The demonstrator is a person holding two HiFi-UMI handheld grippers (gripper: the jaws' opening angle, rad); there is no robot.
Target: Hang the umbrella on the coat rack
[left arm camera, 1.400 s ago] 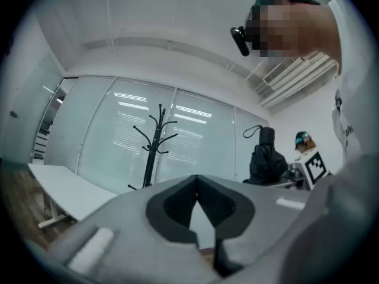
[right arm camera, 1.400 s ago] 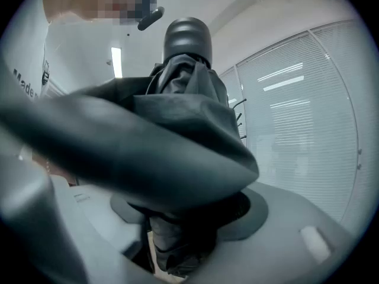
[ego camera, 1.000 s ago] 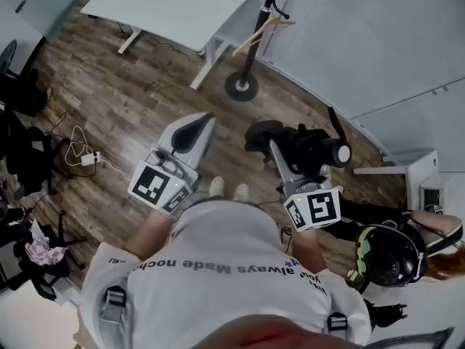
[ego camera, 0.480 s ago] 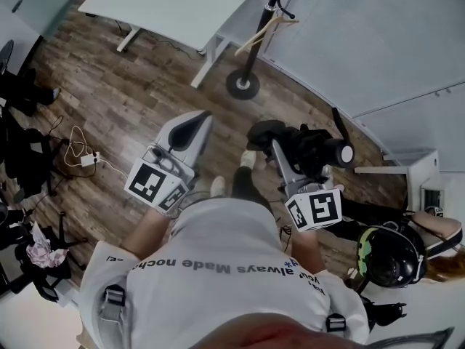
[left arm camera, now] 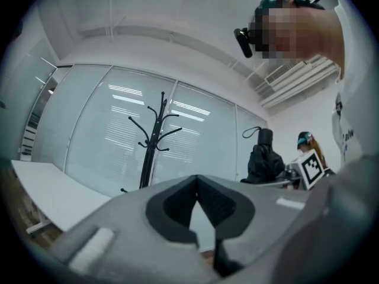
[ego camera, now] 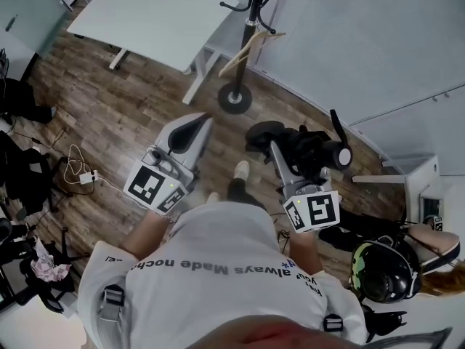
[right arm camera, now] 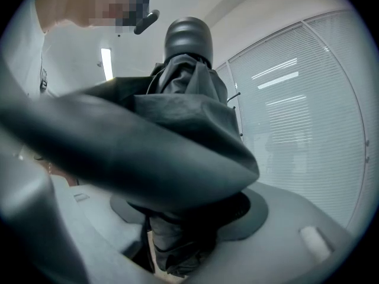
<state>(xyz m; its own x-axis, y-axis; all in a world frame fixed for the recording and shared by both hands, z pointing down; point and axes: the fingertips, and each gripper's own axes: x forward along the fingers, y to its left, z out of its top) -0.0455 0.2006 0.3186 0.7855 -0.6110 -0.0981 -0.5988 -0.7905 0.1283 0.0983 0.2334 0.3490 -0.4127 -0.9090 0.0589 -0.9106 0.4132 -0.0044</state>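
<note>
The folded black fabric umbrella (ego camera: pixel 314 151) is clamped crosswise in the right tongs (ego camera: pixel 272 137), whose jaws stand wide around its bundled canopy, with the rounded hard handle end (right arm camera: pixel 188 37) rising above the grip. The left tongs (ego camera: pixel 190 128) are carried beside them, drawn narrow with the tips together and nothing between them. The umbrella is judged to be fairly light. It is likely stiff along its inner shaft and ribs but soft and somewhat slippery at the cloth, so a hold around the thick middle, where the ribs back the fabric, is thought the safest. That hold also leaves free the thin black wrist strap (ego camera: pixel 334 118) at the handle end, by which the umbrella could be looped over a hook. The strap itself is expected to be limp and may need to be spread or steadied by the empty tongs. The tall black metal coat rack (ego camera: pixel 251 22), with a pale wooden hanger (ego camera: pixel 243 46) on it, stands ahead of both tongs and well apart from them, just beside the white bench (ego camera: pixel 152 20). Compared with a second ago, the round base of the rack (ego camera: pixel 234 98) is seen nearer to the tongs and a foot (ego camera: pixel 242 169) is now placed forward between them, while the grip on the umbrella and the stance of both tongs are unchanged.
</note>
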